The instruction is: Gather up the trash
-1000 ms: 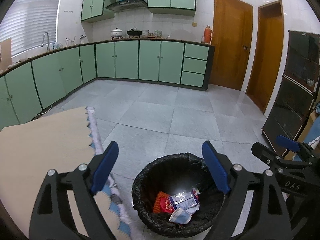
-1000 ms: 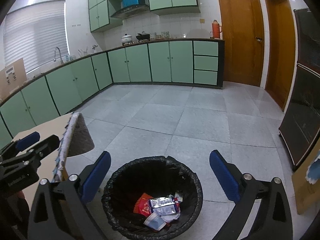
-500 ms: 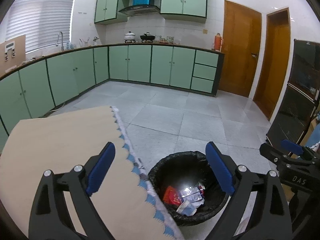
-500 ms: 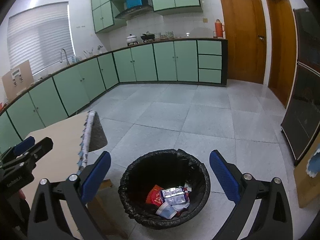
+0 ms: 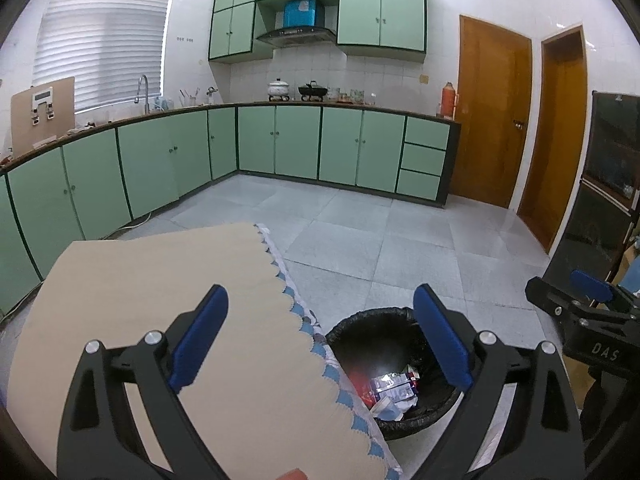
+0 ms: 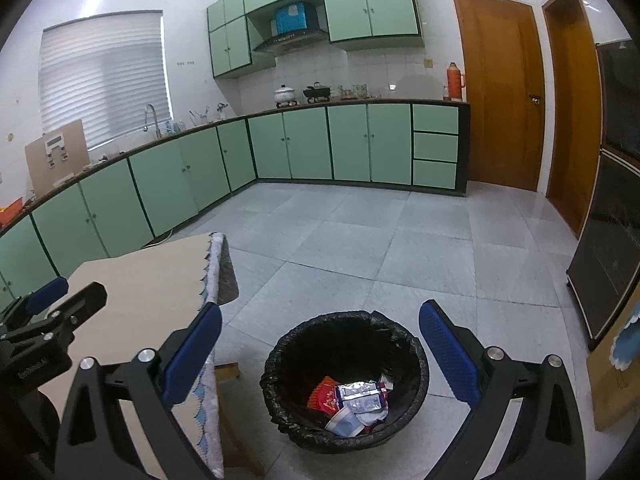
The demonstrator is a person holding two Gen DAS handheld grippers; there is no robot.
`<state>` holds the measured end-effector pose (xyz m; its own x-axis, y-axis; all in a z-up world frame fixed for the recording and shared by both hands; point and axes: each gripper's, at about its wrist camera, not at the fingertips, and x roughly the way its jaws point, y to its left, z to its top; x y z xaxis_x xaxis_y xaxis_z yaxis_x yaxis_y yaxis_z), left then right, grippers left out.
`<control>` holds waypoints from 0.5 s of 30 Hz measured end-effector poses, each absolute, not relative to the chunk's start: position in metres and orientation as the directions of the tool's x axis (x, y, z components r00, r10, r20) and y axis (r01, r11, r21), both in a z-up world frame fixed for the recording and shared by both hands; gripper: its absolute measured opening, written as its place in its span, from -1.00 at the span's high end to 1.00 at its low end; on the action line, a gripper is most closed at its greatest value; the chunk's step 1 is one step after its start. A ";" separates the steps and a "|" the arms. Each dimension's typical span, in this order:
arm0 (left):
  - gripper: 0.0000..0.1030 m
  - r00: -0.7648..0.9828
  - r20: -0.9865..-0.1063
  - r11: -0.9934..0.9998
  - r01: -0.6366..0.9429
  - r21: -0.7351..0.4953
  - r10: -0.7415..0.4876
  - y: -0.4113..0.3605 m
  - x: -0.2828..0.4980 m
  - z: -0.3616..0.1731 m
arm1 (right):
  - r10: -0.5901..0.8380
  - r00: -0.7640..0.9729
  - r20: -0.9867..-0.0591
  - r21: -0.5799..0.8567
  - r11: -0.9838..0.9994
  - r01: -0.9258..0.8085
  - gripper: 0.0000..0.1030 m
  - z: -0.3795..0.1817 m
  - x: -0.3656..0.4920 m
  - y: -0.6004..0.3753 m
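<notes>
A round bin with a black bag (image 6: 288,360) stands on the tiled floor beside the table. Inside lie a red packet (image 6: 323,394), a silver wrapper (image 6: 360,394) and a crumpled white piece (image 6: 344,424). My right gripper (image 6: 320,312) hovers above and short of the bin, open with nothing between its blue pads. My left gripper (image 5: 320,296) is open too and holds nothing, half over the table's edge. In the left wrist view the bin (image 5: 376,340) is low and to the right, with the silver wrapper (image 5: 390,386) showing. The other gripper's tip shows at each view's edge.
A table under a beige cloth with a scalloped blue trim (image 5: 160,280) (image 6: 148,280) is left of the bin. Green cabinets (image 5: 300,144) line the far walls. Two wooden doors (image 5: 496,120) and a dark glass cabinet (image 6: 612,220) are on the right.
Both grippers have drawn back and risen from the bin, which looks smaller now. More of the table cloth fills the left wrist view. The trash in the bin lies as before.
</notes>
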<state>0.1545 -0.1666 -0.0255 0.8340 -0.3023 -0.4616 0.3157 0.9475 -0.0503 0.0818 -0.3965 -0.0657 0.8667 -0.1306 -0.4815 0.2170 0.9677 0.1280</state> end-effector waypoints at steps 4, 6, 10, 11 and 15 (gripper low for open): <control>-0.76 0.846 -0.447 0.951 0.308 -0.035 -0.291 -0.159 0.139 -0.018 | -0.121 0.869 -0.479 0.132 0.969 0.208 -0.88 -0.062 0.074 -0.390; -0.76 0.852 -0.439 0.951 0.308 -0.022 -0.286 -0.156 0.130 -0.016 | -0.113 0.872 -0.476 0.140 0.969 0.202 -0.88 -0.060 0.070 -0.389; -0.76 0.853 -0.433 0.949 0.314 -0.021 -0.292 -0.151 0.119 -0.011 | -0.092 0.885 -0.457 0.143 0.974 0.175 -0.88 -0.051 0.058 -0.380; -0.76 0.854 -0.431 0.949 0.313 -0.022 -0.292 -0.149 0.116 -0.010 | -0.087 0.888 -0.451 0.139 0.976 0.166 -0.88 -0.049 0.055 -0.378; -0.76 0.860 -0.419 0.950 0.311 -0.025 -0.293 -0.144 0.109 -0.006 | -0.071 0.900 -0.430 0.126 0.982 0.138 -0.88 -0.038 0.044 -0.368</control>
